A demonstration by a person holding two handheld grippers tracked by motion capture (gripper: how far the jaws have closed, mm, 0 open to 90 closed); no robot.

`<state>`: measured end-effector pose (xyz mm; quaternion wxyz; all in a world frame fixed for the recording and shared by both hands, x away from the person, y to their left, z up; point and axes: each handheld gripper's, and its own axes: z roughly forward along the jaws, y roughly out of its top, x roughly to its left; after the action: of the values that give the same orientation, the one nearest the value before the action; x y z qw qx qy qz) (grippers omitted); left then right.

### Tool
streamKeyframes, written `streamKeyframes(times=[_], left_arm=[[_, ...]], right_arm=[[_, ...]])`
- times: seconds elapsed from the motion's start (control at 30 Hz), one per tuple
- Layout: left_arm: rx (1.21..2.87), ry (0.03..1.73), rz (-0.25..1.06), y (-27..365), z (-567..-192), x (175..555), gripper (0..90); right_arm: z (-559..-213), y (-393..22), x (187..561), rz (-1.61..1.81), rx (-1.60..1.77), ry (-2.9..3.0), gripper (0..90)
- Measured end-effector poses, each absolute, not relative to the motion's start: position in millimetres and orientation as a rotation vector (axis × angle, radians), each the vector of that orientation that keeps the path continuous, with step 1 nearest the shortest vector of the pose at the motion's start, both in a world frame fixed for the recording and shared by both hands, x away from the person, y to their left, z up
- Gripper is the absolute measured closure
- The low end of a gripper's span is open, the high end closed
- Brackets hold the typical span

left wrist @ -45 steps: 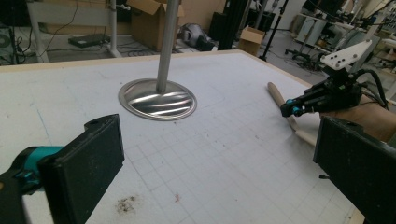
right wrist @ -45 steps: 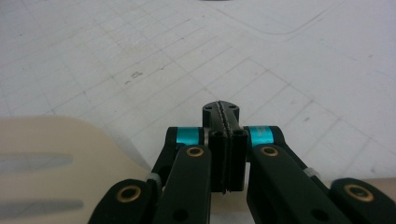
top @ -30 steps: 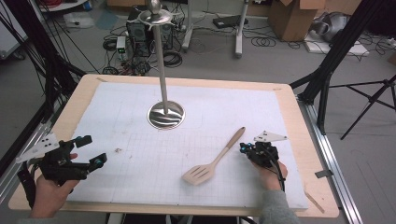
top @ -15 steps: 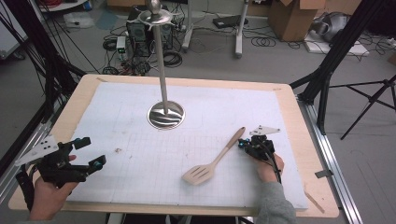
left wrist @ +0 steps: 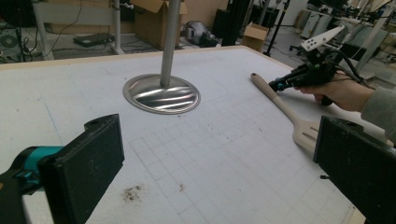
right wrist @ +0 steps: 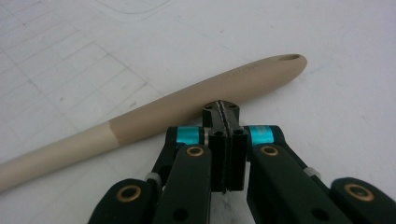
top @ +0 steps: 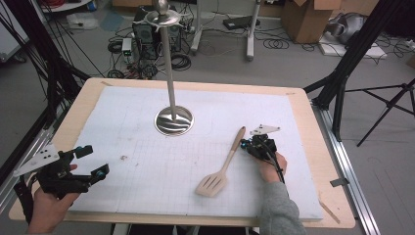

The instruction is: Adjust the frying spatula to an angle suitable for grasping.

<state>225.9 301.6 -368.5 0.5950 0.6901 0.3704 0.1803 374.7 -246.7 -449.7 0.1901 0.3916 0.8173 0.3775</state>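
A white gridded table [top: 147,122] carries a steel stand [top: 173,120] and, right of it, a beige slotted spatula [top: 222,166] lying flat. My right claw [right wrist: 223,109] is clenched empty, its tips at the handle's upper end; I should part the jaws before straddling the handle squarely. My left claw [top: 90,161] hovers released at the table's near-left corner, hand low.

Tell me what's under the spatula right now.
The spatula lies flat on the white gridded mat, bare around it. The closed right gripper sits at its handle, holding nothing. Whatever is directly beneath stays covered.
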Motion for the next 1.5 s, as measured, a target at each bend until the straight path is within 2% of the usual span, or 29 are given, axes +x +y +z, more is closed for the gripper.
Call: streamKeyframes(times=[0.47, 0.67, 0.87, 1.13, 1.5], left_arm=[[1.595, 0.877, 0.434, 308.7, -367.8, 216.7, 2.1], [1.596, 0.887, 0.442, 311.2, -368.3, 213.5, 2.1], [1.581, 0.889, 0.449, 313.1, -366.6, 214.5, 2.1], [1.580, 0.878, 0.437, 309.3, -365.8, 221.8, 2.1], [1.580, 0.873, 0.414, 305.1, -367.6, 233.2, 2.1]], right_arm=[[-449.5, -207.5, 400.1, 1.080, 1.080, 2.322, 90.0], [-449.5, -205.0, 403.5, 1.102, 1.091, 2.327, 90.0], [-434.0, -207.8, 387.4, 1.209, 1.057, 2.326, 90.0], [-431.8, -183.4, 347.8, 1.215, 0.855, 2.470, 90.0], [-440.3, -168.9, 339.8, 1.161, 0.781, 2.561, 90.0]])
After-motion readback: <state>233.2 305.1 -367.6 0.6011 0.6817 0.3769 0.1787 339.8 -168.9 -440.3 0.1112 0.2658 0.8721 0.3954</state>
